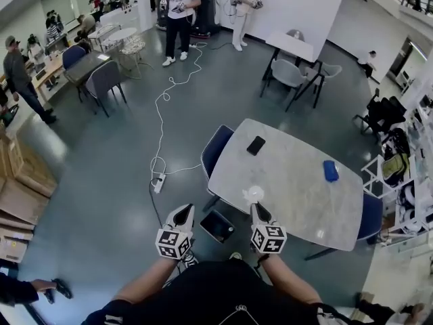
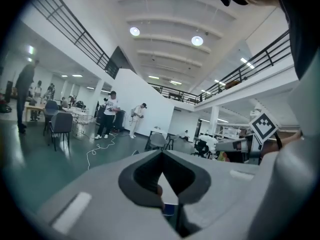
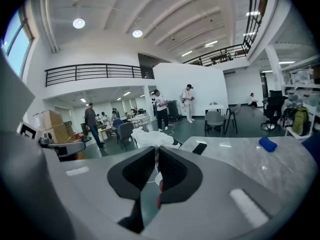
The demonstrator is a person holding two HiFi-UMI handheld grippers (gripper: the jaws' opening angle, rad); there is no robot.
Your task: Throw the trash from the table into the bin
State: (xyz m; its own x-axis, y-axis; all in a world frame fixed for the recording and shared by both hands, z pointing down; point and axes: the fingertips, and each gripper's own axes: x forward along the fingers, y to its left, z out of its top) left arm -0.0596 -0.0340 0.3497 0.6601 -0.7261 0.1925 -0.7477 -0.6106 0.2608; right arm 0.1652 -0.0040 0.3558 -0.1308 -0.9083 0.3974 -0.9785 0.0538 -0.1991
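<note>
Trash, a crumpled white paper wad [image 1: 254,193], is pinched in the narrow jaws of the right gripper [image 1: 257,208] at the near edge of the rounded, marbled grey desk [image 1: 291,181]. A dark square bin [image 1: 216,225] stands on the floor between both grippers; its contents cannot be made out. The left gripper [image 1: 183,214] points forward, jaws together on nothing.

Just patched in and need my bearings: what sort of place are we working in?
Probably a large open-plan office or lab hall: a railed mezzanine under a high ceiling, scattered tables and chairs like the marble-topped table and grey chair, and a power cable trailing across the floor.
</note>
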